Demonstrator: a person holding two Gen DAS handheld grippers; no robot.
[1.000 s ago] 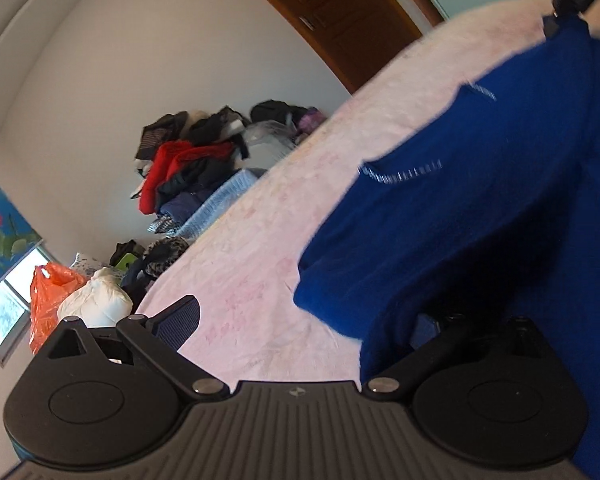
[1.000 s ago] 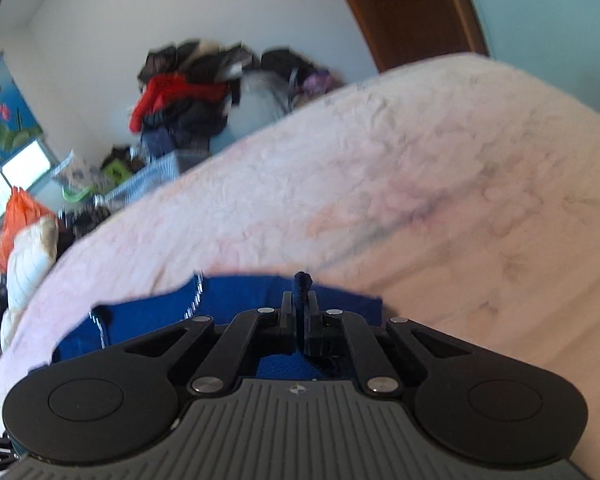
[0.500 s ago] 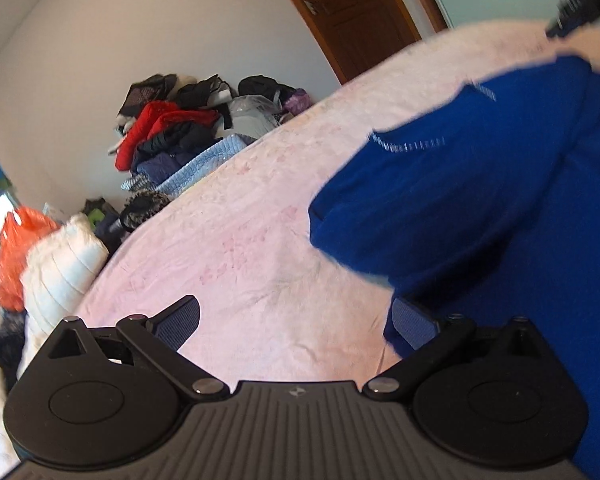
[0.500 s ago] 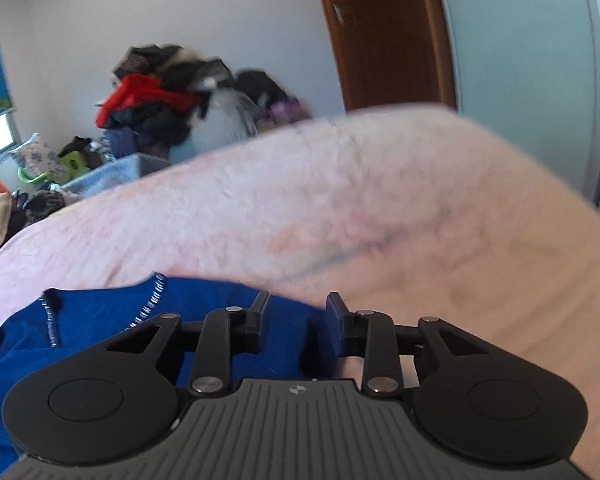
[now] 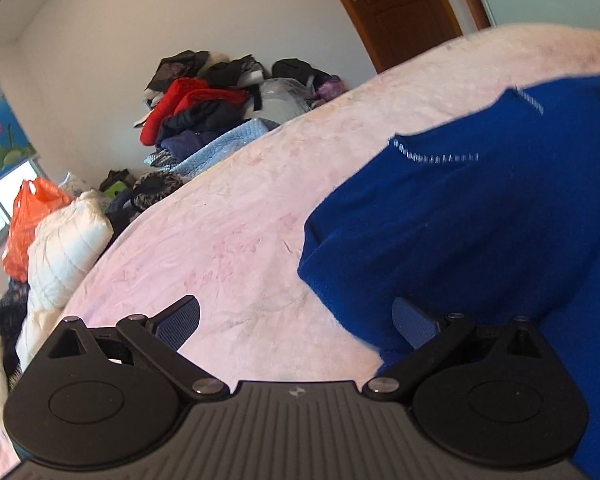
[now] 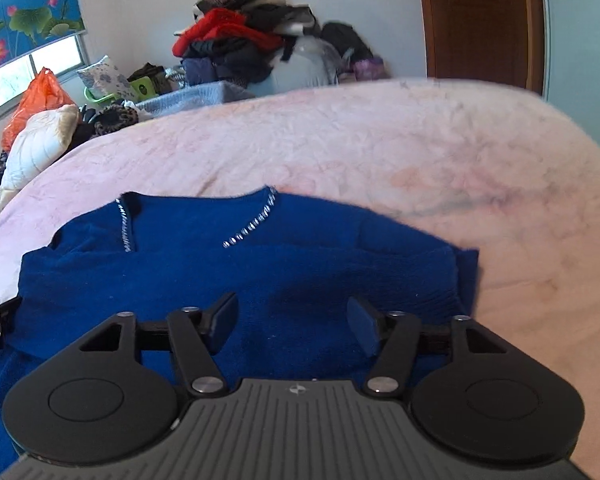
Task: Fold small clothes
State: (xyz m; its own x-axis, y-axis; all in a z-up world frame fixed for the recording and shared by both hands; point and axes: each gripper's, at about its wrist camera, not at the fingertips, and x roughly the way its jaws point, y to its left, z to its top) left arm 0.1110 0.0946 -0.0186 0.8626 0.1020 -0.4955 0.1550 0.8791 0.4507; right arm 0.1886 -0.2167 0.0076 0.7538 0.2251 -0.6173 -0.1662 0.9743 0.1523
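blue sweater (image 6: 236,280) lies on pink bed (image 6: 380,152), top part folded over. right claw (image 6: 292,322) opening, fingers apart above cloth, nothing gripped. left claw (image 5: 296,320) spread wide; right finger touches sweater edge, no pinch. risk: open finger may snag knit on withdrawal, dragging fold askew; soft bedding may let fold slump. right view shows neckline trim, fold line across chest. left view shows only sweater's left edge and bare bed beside it.
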